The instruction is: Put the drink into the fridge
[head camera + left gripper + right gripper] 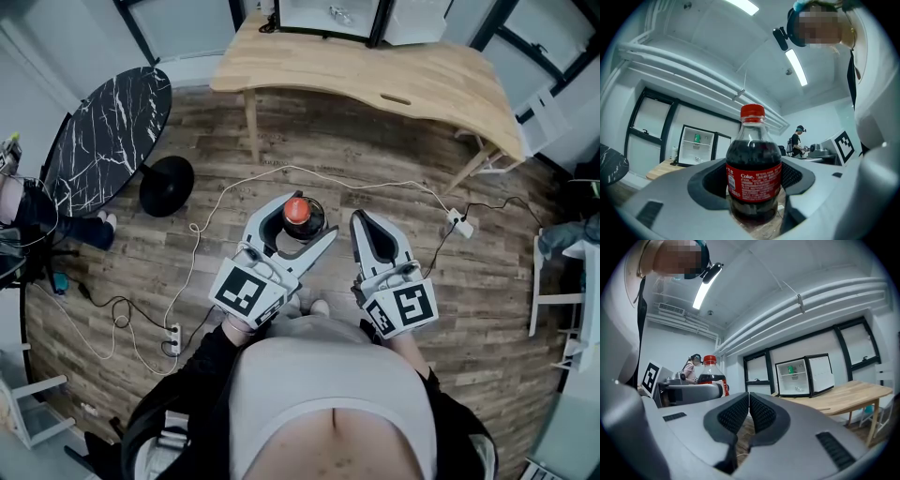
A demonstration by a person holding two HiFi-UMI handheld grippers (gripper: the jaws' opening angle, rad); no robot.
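Note:
A cola bottle (298,212) with a red cap and red label stands upright between the jaws of my left gripper (305,227), held above the wooden floor. In the left gripper view the bottle (753,168) fills the gap, with both dark pads against its sides. My right gripper (366,223) hovers just right of it, shut with nothing in it; its ribbed pads (761,413) meet. A small white fridge (328,14) with its door open stands on the wooden table (375,80) ahead. The fridge (794,377) holds a green can on its shelf.
A black marble round table (108,131) stands at the left. White cables and power strips (173,339) lie across the floor in front of me. A white chair (553,300) is at the right. Another person (797,140) stands far off in the room.

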